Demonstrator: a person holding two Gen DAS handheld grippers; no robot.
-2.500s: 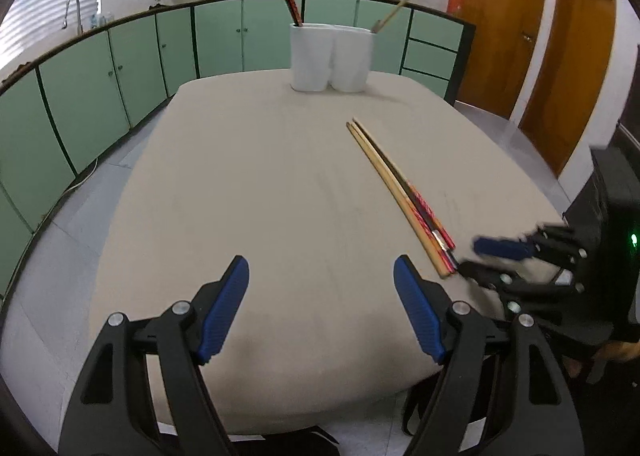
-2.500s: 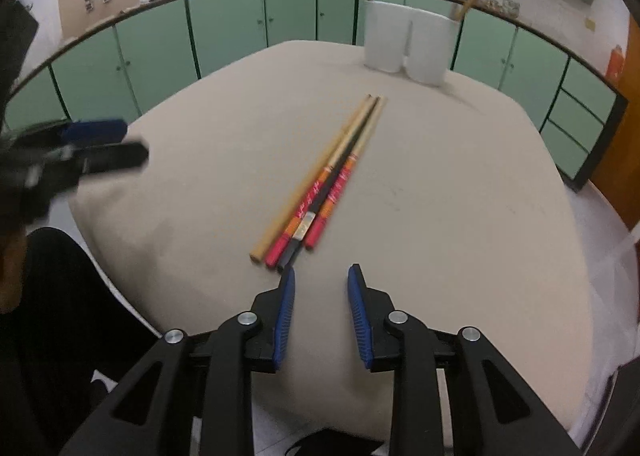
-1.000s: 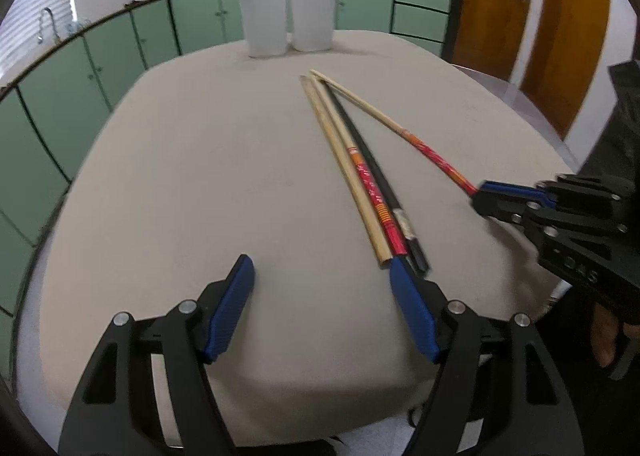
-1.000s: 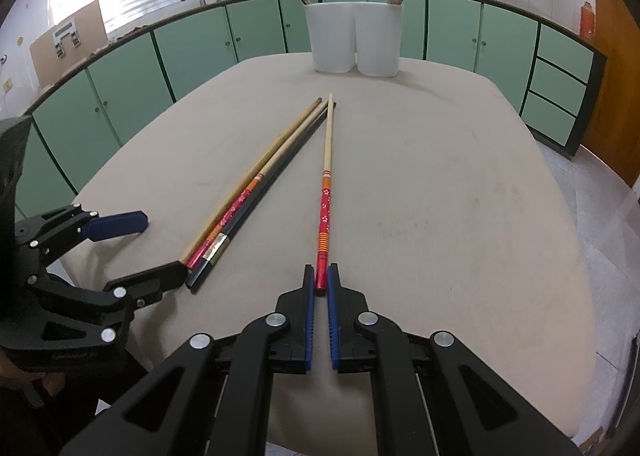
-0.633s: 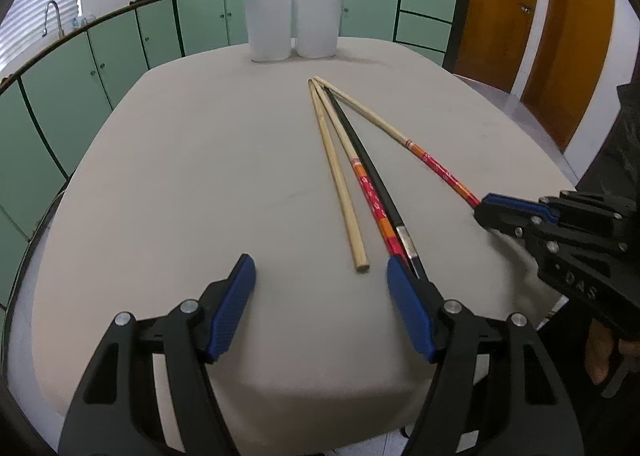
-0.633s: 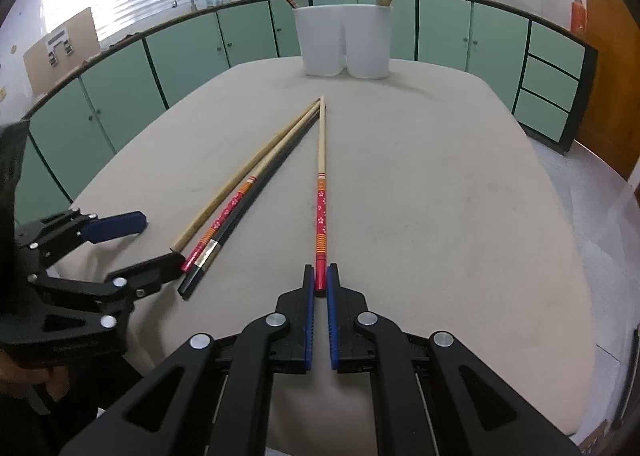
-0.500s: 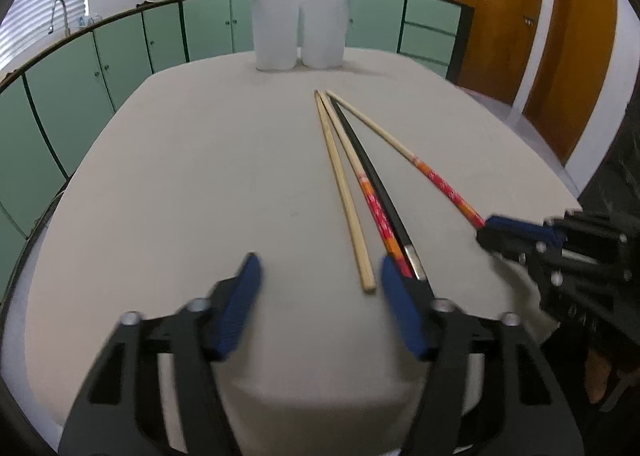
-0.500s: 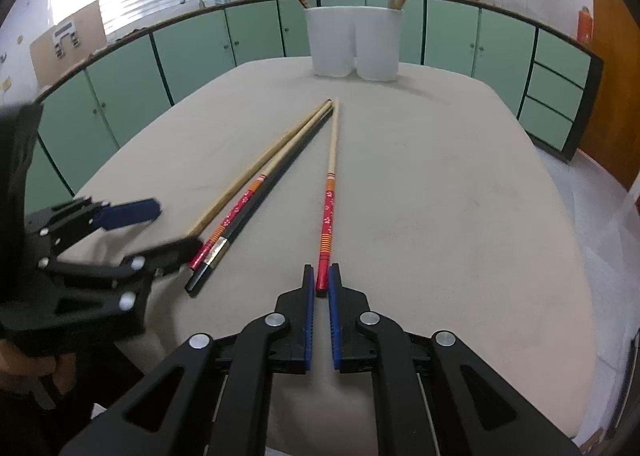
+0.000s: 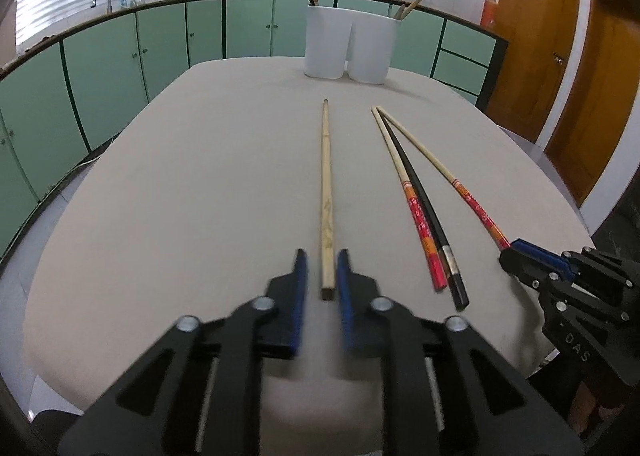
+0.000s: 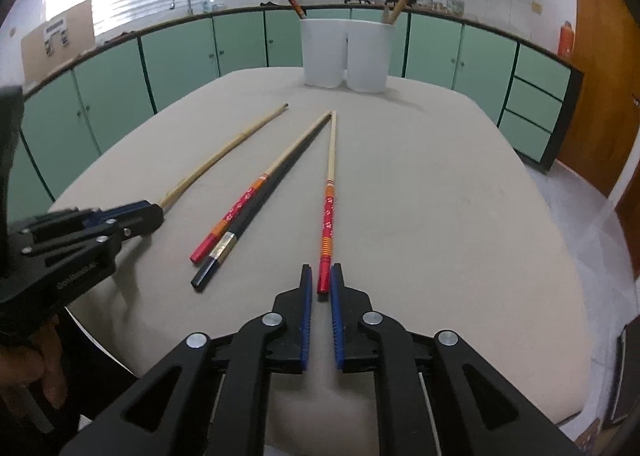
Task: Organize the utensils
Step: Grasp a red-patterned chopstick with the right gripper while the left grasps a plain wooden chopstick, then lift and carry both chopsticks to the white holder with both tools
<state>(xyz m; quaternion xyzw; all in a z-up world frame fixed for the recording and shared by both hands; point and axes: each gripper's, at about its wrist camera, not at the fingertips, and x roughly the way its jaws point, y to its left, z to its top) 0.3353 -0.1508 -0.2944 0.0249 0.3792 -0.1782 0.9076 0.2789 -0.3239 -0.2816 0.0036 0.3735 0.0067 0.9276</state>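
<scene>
A plain bamboo chopstick (image 9: 326, 184) lies on the beige table (image 9: 192, 184), its near end between the blue pads of my left gripper (image 9: 321, 260). Those jaws are closing, with a thin gap still showing on the left side. My right gripper (image 10: 320, 276) is shut on the red end of a red-patterned chopstick (image 10: 329, 212), which rests on the table; its jaws are just starting to ease open. Between the two lie a second red chopstick (image 10: 240, 204) and a black chopstick (image 10: 272, 184), side by side. The left gripper (image 10: 154, 212) also shows in the right wrist view.
Two white holders (image 9: 326, 44) (image 9: 372, 52) stand together at the table's far edge, each with chopsticks sticking out. Green cabinets ring the room and wooden doors (image 9: 532, 56) stand at the right. A hand (image 10: 24, 368) grips the left tool's handle.
My left gripper has lined up on the bamboo chopstick, which now lies apart from the other two, and its jaws have narrowed from wide to nearly touching it. The right gripper has stayed put.
</scene>
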